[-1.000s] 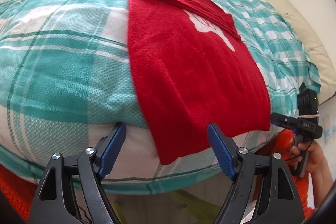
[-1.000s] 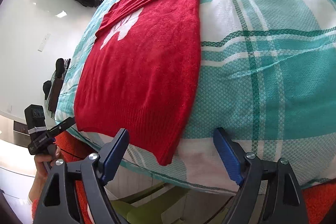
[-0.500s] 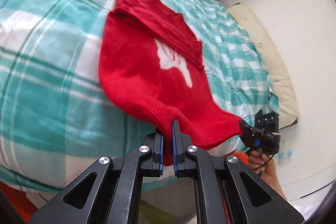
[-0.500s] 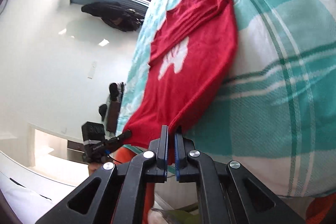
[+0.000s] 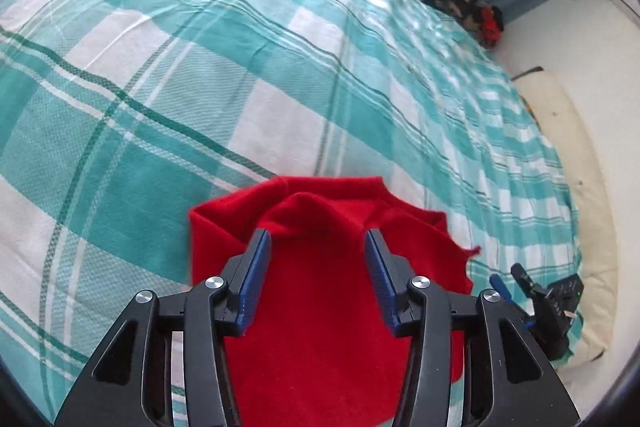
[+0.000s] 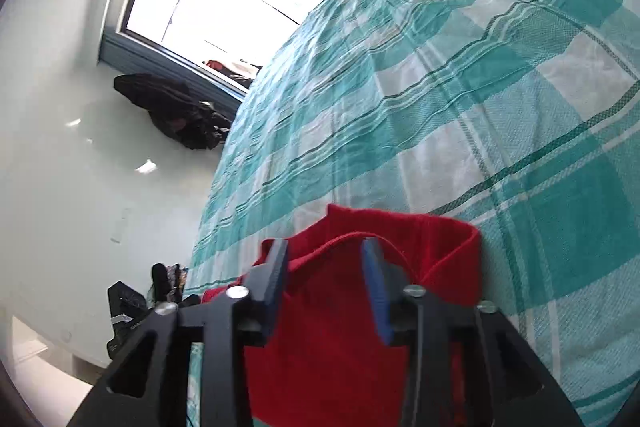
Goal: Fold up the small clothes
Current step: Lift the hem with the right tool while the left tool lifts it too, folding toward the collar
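both the left gripper point(image 5: 318, 241) and right gripper point(image 6: 324, 251) have just been opening, jaws apart, letting the red sweater point(image 5: 320, 327) hem drop onto its top to halve it on the bed point(image 5: 200, 67)

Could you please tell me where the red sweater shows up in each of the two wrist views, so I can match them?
Left wrist view: the red sweater fills the bottom centre, bunched between and beyond the left gripper.
Right wrist view: the sweater again sits bottom centre, behind the right gripper.
Shared landmark: the teal checked bedspread beneath it.
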The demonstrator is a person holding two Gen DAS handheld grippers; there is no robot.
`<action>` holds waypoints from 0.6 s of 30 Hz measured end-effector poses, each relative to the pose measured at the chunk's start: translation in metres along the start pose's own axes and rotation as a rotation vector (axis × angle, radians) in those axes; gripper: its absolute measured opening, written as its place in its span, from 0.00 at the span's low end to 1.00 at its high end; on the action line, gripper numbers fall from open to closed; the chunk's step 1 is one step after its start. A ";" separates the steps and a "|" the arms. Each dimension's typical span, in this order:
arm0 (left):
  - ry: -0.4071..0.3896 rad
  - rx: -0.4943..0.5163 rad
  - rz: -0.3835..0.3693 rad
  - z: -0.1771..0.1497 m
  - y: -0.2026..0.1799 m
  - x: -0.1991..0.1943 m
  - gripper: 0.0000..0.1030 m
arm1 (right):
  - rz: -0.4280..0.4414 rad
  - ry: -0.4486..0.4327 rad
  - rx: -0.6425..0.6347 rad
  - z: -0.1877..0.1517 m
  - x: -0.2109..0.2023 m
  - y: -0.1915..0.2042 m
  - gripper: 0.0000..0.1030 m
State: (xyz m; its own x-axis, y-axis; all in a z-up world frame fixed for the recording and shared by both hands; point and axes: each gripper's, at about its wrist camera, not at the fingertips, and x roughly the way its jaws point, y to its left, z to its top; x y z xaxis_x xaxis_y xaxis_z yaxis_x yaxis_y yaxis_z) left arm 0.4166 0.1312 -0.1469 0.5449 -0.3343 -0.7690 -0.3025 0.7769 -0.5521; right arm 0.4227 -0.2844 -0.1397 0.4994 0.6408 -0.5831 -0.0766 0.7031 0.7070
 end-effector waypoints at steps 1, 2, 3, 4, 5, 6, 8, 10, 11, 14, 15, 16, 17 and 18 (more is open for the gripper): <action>-0.028 0.014 0.013 -0.002 0.004 -0.007 0.48 | -0.044 -0.004 -0.005 0.004 0.005 -0.004 0.60; -0.072 0.047 0.022 -0.008 0.004 -0.019 0.48 | -0.073 -0.005 -0.029 0.005 0.006 -0.006 0.60; -0.124 0.084 0.034 -0.016 0.001 -0.030 0.48 | -0.091 -0.009 -0.080 0.004 0.003 -0.002 0.59; -0.162 0.122 0.032 -0.025 -0.002 -0.040 0.48 | -0.098 -0.008 -0.156 0.000 -0.003 0.006 0.53; -0.176 0.161 0.002 -0.031 -0.008 -0.041 0.48 | -0.100 0.005 -0.243 -0.006 -0.004 0.018 0.50; -0.164 0.204 -0.051 -0.039 -0.017 -0.039 0.49 | -0.096 0.030 -0.322 -0.015 -0.004 0.028 0.45; -0.084 0.297 -0.153 -0.051 -0.039 -0.016 0.51 | -0.060 0.099 -0.436 -0.034 0.009 0.046 0.44; -0.034 0.403 -0.124 -0.053 -0.060 0.014 0.58 | -0.043 0.163 -0.533 -0.056 0.030 0.061 0.44; -0.027 0.428 -0.048 -0.049 -0.062 0.030 0.60 | -0.060 0.189 -0.578 -0.065 0.043 0.064 0.44; -0.032 0.218 0.114 -0.014 -0.017 0.054 0.51 | -0.220 0.242 -0.594 -0.076 0.077 0.039 0.43; -0.038 0.102 0.059 -0.006 0.007 0.049 0.38 | -0.281 0.242 -0.542 -0.072 0.079 0.023 0.37; -0.040 0.008 -0.004 0.001 0.025 0.041 0.34 | -0.283 0.219 -0.481 -0.065 0.071 0.012 0.34; -0.053 -0.022 -0.026 0.002 0.034 0.030 0.39 | -0.281 0.179 -0.450 -0.061 0.058 0.009 0.34; -0.081 0.013 0.003 -0.001 0.034 0.016 0.53 | -0.286 0.135 -0.463 -0.061 0.044 0.015 0.36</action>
State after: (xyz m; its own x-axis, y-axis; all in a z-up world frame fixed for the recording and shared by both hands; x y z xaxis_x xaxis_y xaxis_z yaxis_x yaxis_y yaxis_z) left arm 0.4147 0.1516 -0.1783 0.6056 -0.2882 -0.7418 -0.2942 0.7851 -0.5451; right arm 0.3911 -0.2272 -0.1793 0.4430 0.4174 -0.7934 -0.3411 0.8969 0.2814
